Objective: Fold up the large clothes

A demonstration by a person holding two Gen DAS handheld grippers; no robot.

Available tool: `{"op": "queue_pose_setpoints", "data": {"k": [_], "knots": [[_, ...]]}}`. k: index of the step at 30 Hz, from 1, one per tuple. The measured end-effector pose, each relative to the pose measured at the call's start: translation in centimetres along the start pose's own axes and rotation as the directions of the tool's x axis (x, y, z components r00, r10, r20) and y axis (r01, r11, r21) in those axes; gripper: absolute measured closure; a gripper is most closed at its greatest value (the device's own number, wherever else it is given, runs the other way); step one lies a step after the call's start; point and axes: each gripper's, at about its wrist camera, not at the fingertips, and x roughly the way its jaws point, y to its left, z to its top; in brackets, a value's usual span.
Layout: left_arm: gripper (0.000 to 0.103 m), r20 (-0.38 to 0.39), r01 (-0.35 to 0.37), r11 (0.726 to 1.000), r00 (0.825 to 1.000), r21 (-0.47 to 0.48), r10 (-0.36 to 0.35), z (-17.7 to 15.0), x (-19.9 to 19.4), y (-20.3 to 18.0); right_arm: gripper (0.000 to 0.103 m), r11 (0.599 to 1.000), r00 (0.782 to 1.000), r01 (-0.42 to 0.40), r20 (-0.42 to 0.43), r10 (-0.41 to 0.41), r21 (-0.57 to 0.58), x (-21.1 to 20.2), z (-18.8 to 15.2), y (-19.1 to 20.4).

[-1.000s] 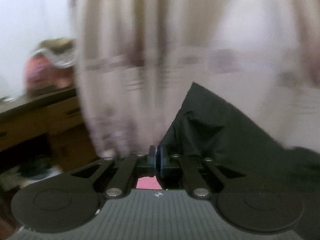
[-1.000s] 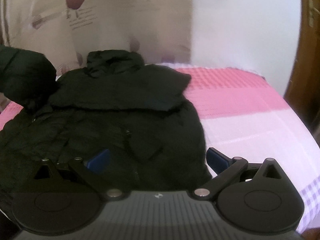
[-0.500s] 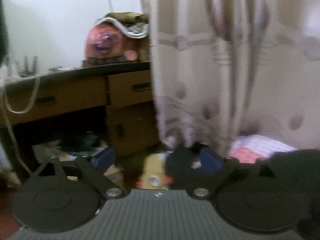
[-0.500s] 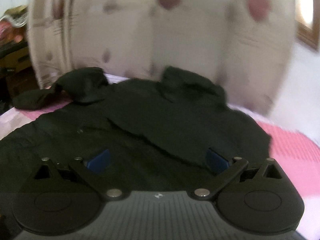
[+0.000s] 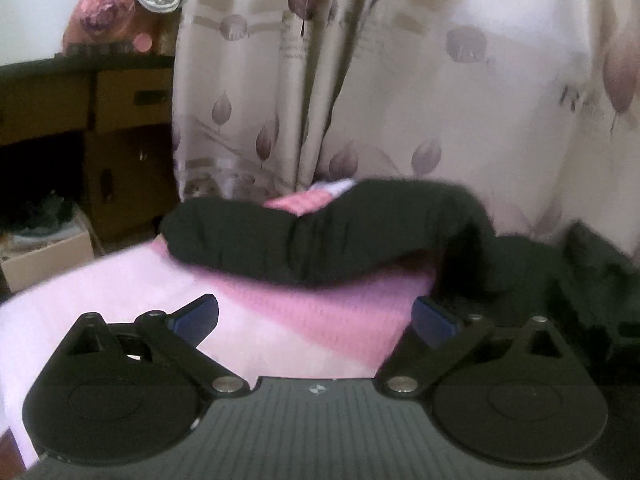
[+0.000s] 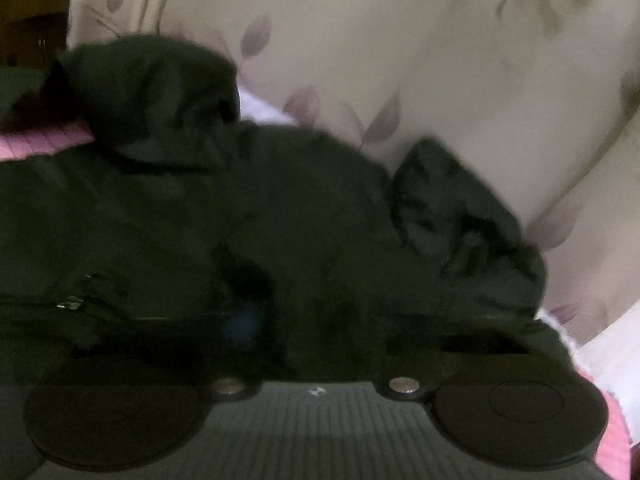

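A black jacket (image 6: 300, 200) lies spread on the pink bedspread (image 5: 120, 300), zipper (image 6: 72, 302) at the left of the right wrist view. Its sleeve (image 5: 340, 236) lies across the bed ahead of my left gripper (image 5: 316, 316). That gripper's jaws are opening and stand wide, with only bedspread between them. My right gripper (image 6: 316, 320) is low on the jacket's body with its jaws closing. A bunched fold of black fabric fills the gap. One blue pad (image 6: 240, 324) shows; the other is hidden in the cloth.
A floral curtain (image 5: 400, 100) hangs right behind the bed. A brown desk with drawers (image 5: 80, 96) stands at the left, with a cardboard box (image 5: 44, 256) on the floor below it. The bed's edge runs near the left gripper.
The left gripper let go of the black fabric, opened and sank toward the bed, where the sleeve now lies. The right gripper swept left over the jacket, rolled, and closed into its fabric.
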Motion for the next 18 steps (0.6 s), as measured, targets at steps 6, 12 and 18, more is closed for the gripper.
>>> {"op": "queue_pose_setpoints", "data": {"k": [6,12,18], "knots": [[0.001,-0.007,0.019,0.999,1.0,-0.033,-0.019,-0.7,-0.2,0.7,0.094,0.982,0.982,0.138,0.11,-0.152,0.129,-4.7,-2.4,-9.4],[0.0,-0.01,0.02,1.0,1.0,-0.009,-0.02,-0.5,-0.1,0.2,0.094,0.842,0.882,0.415,0.073,-0.465,0.346,-14.6,-10.3,-26.3],[0.001,0.022,0.018,0.997,1.0,0.07,-0.02,0.0,-1.1,-0.7,0.094,0.645,0.811,0.566,-0.203,-0.549,0.514,-17.5,-22.1,-40.2]]}}
